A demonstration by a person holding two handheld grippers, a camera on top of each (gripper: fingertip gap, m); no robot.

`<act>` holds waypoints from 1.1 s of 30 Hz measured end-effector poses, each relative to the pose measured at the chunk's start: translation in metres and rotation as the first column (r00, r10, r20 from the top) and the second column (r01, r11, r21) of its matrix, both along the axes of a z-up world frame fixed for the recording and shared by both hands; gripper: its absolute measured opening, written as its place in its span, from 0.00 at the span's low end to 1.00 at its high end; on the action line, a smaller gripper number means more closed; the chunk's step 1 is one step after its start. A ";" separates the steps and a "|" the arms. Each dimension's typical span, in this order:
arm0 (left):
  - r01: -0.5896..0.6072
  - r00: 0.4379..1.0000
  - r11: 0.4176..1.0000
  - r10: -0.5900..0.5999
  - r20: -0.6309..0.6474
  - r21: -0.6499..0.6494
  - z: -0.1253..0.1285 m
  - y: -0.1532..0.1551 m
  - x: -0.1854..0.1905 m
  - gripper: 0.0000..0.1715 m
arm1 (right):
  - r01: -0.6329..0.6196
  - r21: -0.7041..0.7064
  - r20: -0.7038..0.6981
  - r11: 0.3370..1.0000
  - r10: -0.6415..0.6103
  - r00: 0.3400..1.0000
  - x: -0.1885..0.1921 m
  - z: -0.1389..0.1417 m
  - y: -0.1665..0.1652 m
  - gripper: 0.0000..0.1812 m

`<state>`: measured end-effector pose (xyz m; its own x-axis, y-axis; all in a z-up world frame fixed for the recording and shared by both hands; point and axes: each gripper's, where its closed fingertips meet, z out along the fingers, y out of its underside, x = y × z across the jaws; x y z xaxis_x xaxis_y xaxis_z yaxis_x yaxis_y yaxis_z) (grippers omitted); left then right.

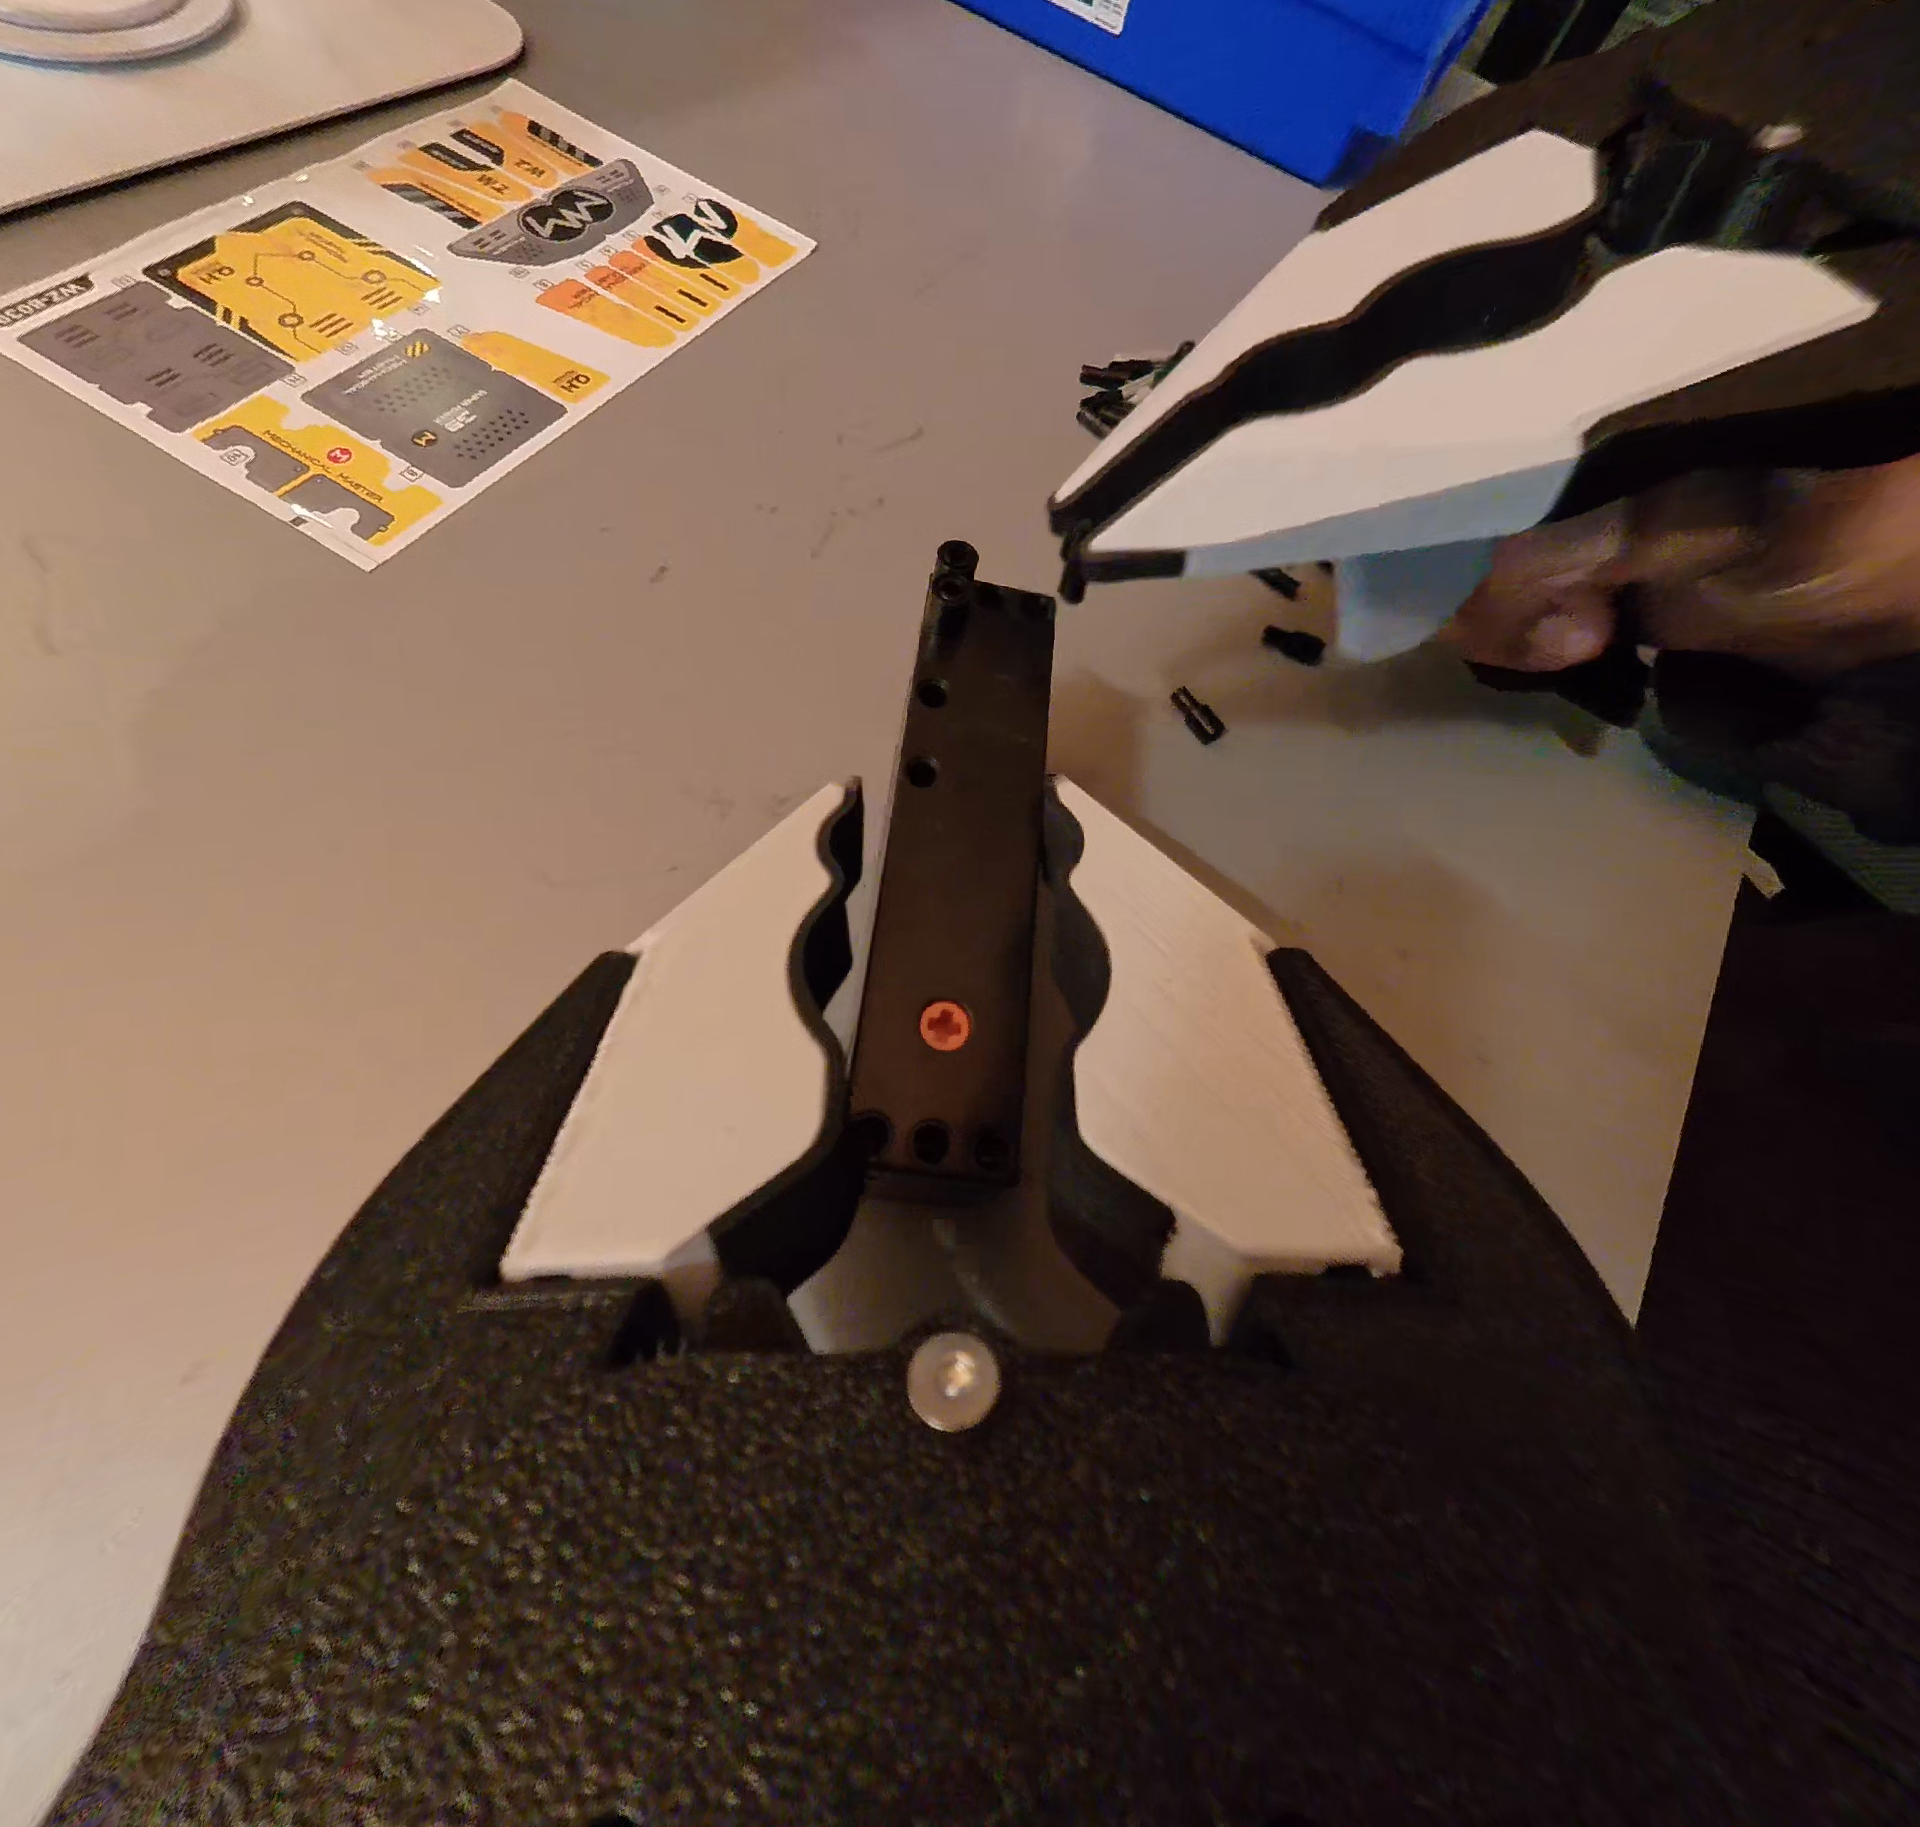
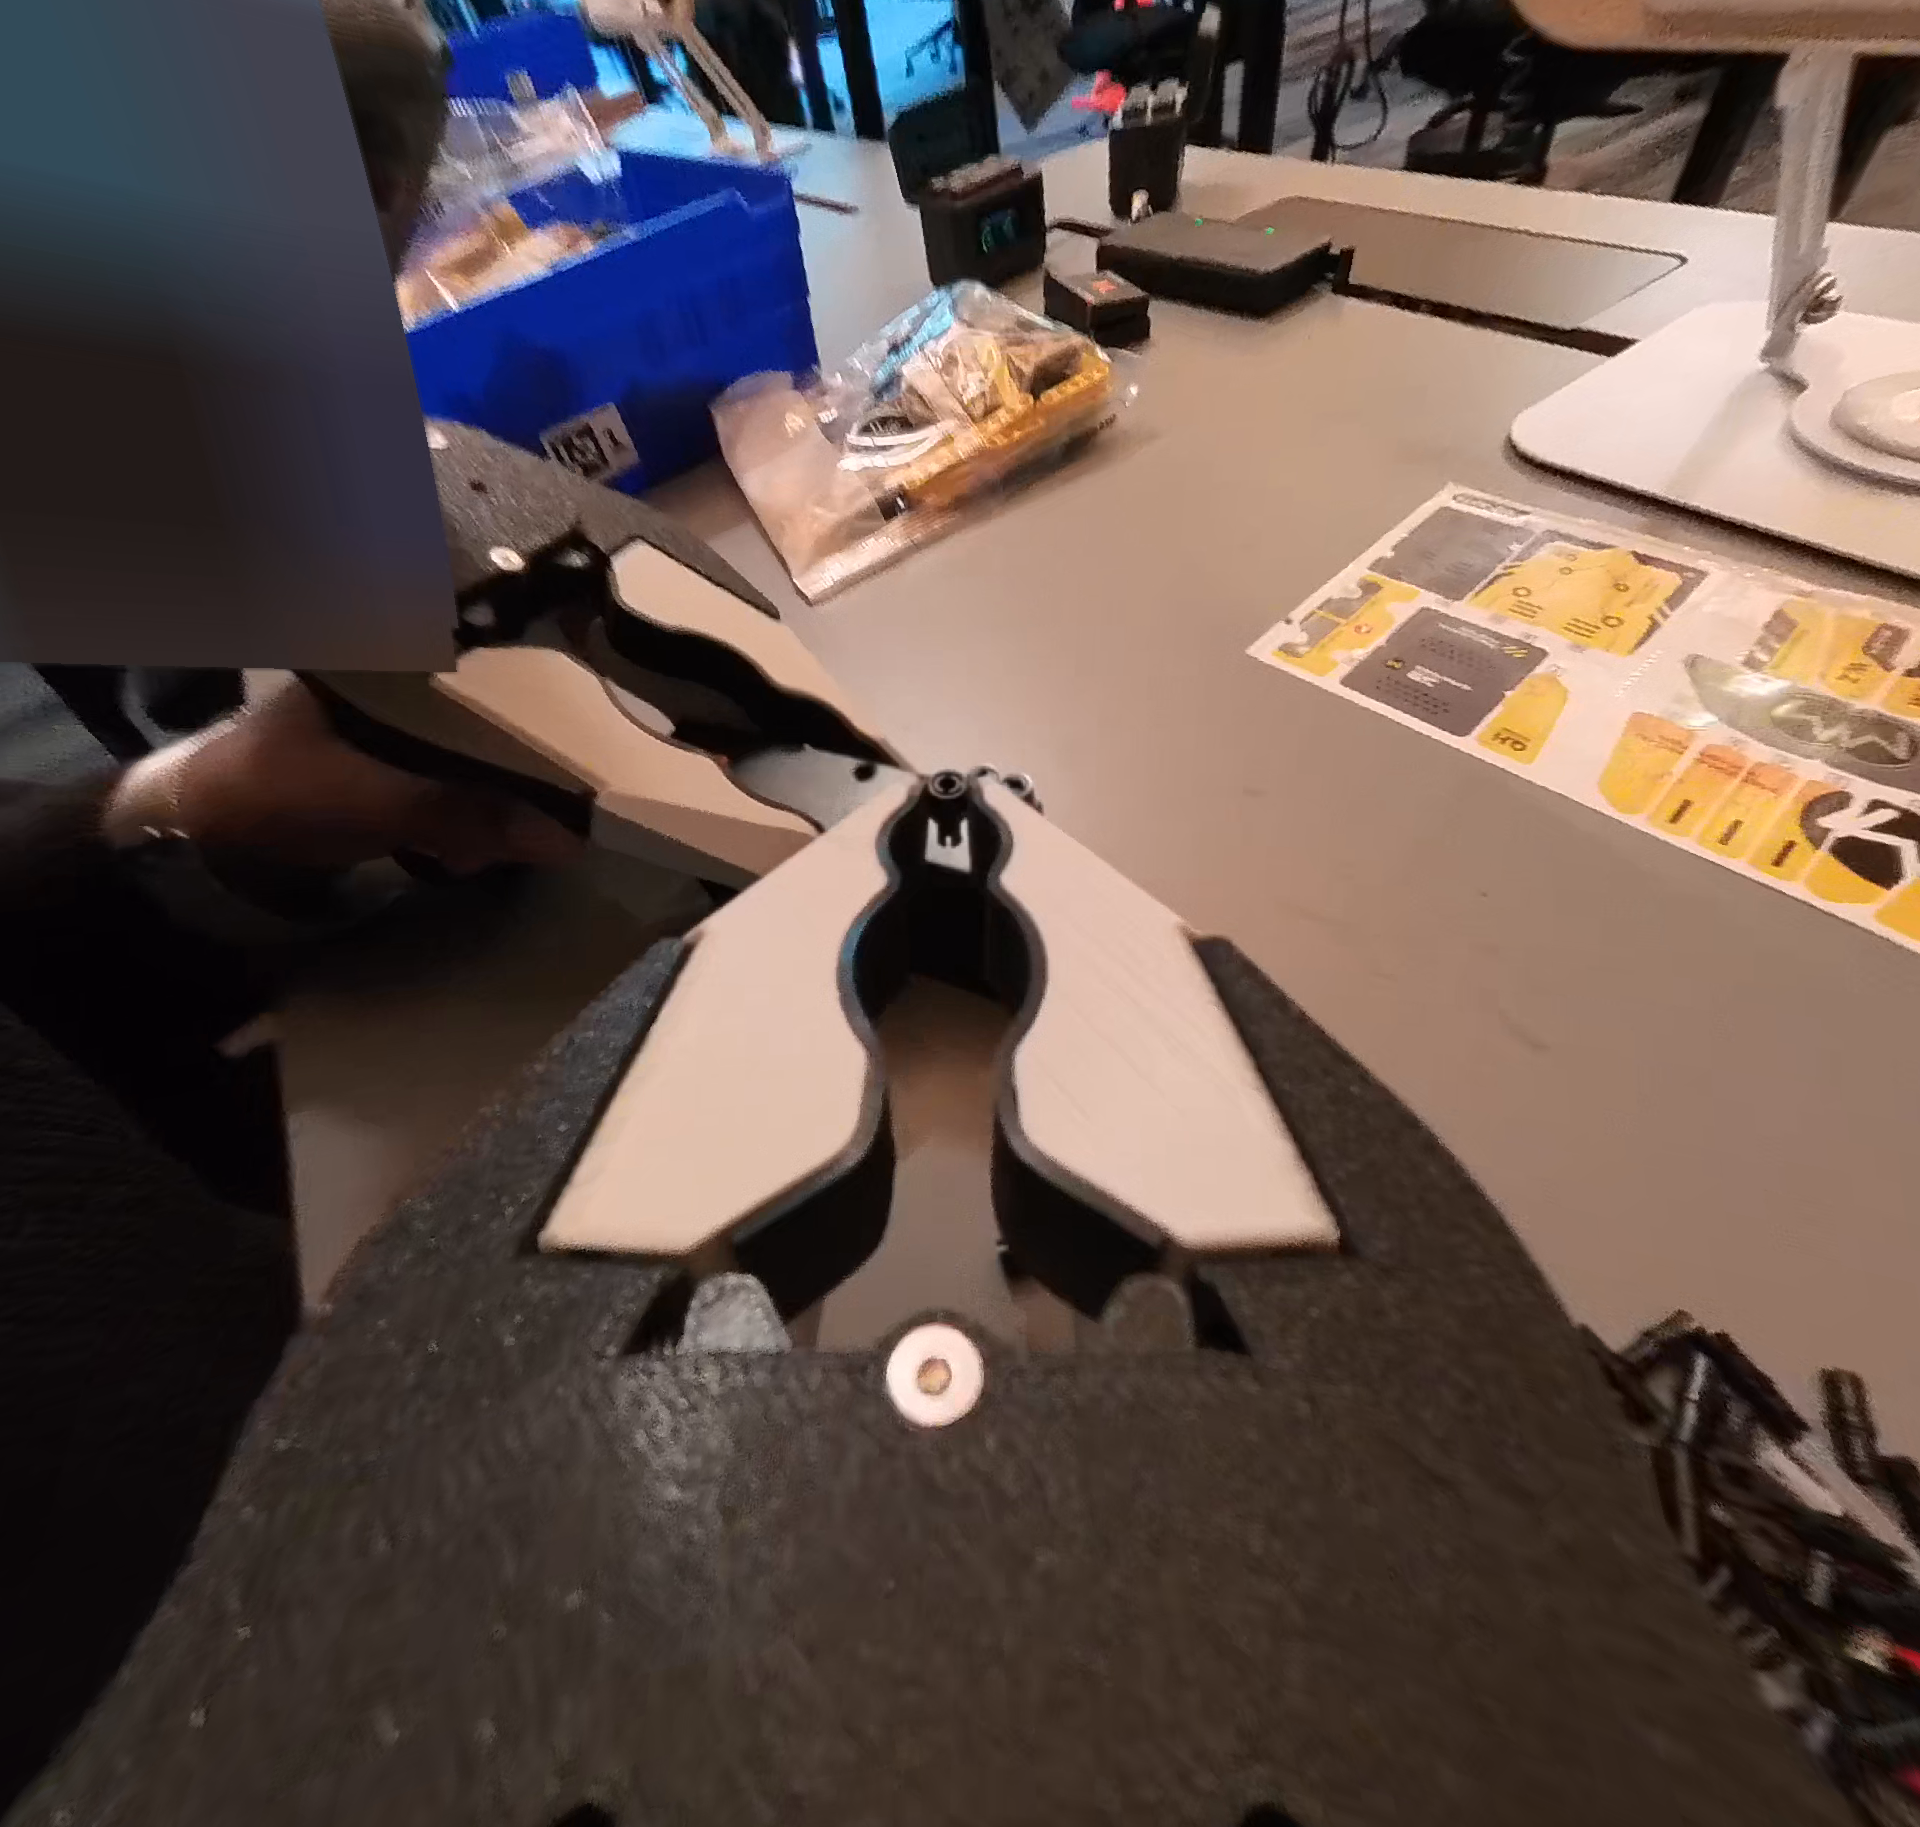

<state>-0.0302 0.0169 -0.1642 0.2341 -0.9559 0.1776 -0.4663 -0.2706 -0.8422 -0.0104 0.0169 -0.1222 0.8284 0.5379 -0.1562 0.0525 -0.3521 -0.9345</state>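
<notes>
Left hand-held gripper (image 1: 951, 801) clamping a black holed motor block (image 1: 961, 904), right hand-held gripper (image 2: 948, 790) pinching a small black pin (image 2: 945, 786) beside it, grey bench (image 1: 520, 738)

Ahead-left of the left gripper (image 1: 951, 811): bare table (image 1: 644, 728), open lane up to the sticker sheet (image 1: 405, 323), flat, no snag. Beyond it, a stand base (image 1: 260, 42) and a blue bin (image 1: 1226, 21) close the far edge. Ahead-right is tight: the right gripper (image 1: 1070, 551) sits just beside the tip of the black block (image 1: 961, 842), with loose black pins (image 1: 1195, 712) scattered under it. Right gripper's own left is walled by the left gripper; a parts bag (image 2: 935, 406) lies farther ahead.
</notes>
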 end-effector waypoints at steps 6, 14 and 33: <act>-0.058 0.993 0.997 0.051 0.107 0.055 0.019 0.006 -0.007 0.22 | 0.005 0.012 -0.068 1.000 -0.004 0.998 0.000 0.015 -0.008 0.04; 0.065 0.907 0.995 -0.091 0.412 0.078 0.067 -0.024 -0.017 0.23 | -0.052 -0.046 -0.437 0.998 0.027 0.899 -0.015 0.036 -0.015 0.04; 0.092 0.877 0.963 -0.198 0.438 0.252 0.079 -0.043 -0.020 0.02 | -0.262 -0.127 -0.761 0.957 0.076 0.644 -0.043 0.040 -0.034 0.04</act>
<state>-0.0498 -0.0261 -0.0857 0.0333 -0.9993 0.0151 -0.0369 -0.0163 -0.9992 -0.0530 -0.0169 -0.0826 0.2808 0.5335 -0.7978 -0.5455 -0.5953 -0.5900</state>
